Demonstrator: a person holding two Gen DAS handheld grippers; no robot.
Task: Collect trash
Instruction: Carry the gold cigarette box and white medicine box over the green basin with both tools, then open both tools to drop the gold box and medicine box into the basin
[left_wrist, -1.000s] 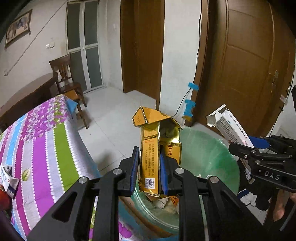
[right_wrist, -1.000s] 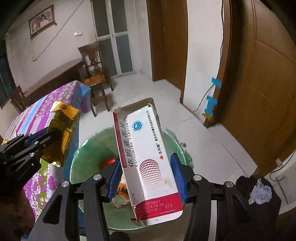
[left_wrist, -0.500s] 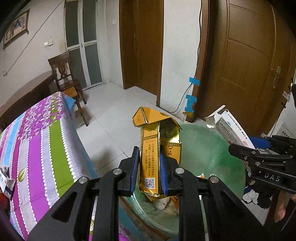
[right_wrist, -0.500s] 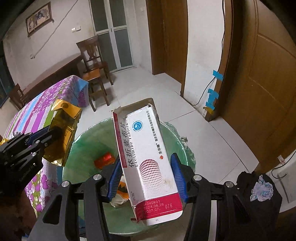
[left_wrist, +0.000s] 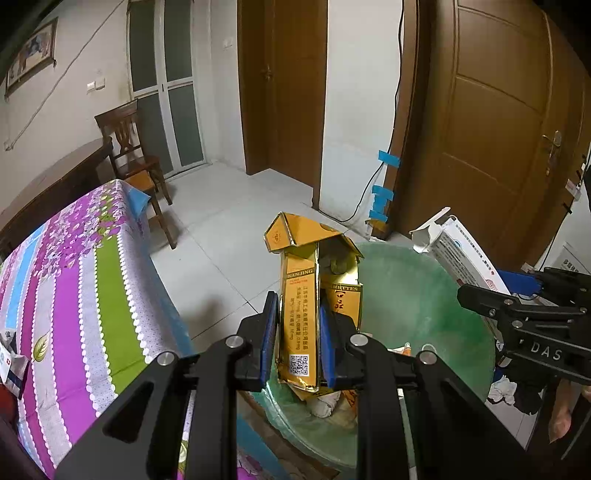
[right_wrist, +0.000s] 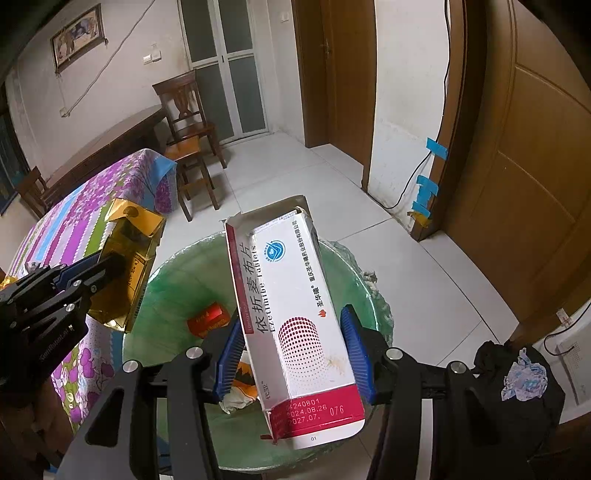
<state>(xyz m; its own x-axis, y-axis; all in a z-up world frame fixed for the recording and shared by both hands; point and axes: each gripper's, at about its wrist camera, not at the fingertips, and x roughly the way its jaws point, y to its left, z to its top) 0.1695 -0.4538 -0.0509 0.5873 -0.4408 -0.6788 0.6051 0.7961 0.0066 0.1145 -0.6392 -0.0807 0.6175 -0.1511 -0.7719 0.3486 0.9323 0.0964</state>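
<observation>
1. Where the left claw (left_wrist: 295, 332) reaches forward and tilts downward, its blue pads are clamped on the narrow sides of a gold cigarette carton (left_wrist: 301, 314). That carton stands upright, its top flap open, held above the near rim of the bin.
2. Left claw, as seen from the right wrist view (right_wrist: 85, 273): it enters from the left edge, black linkage extended toward the bin, with the gold cigarette carton (right_wrist: 129, 266) held over the bin's left rim, just beside the striped cloth.
3. Right claw (right_wrist: 295, 350): angled steeply downward, pads clamped on both long sides of a white and red medicine box (right_wrist: 295, 314). The box is tilted, open end pointing away and up, printed date end nearest the camera, held directly above the bin's opening.
4. Right claw, from the left wrist view (left_wrist: 517, 295): it comes in from the right edge, with the white medicine box (left_wrist: 458, 254) projecting up and left over the bin's far right rim.
5. Bin (right_wrist: 177, 273): round, lined with a green plastic bag, standing on the tiled floor. Inside lie a red packet (right_wrist: 208, 319) and crumpled paper scraps.
6. Surface with striped floral cloth (left_wrist: 74, 277): just beside the bin, on its left.
7. Wooden chair (right_wrist: 188, 122): well apart, beyond the surface.
</observation>
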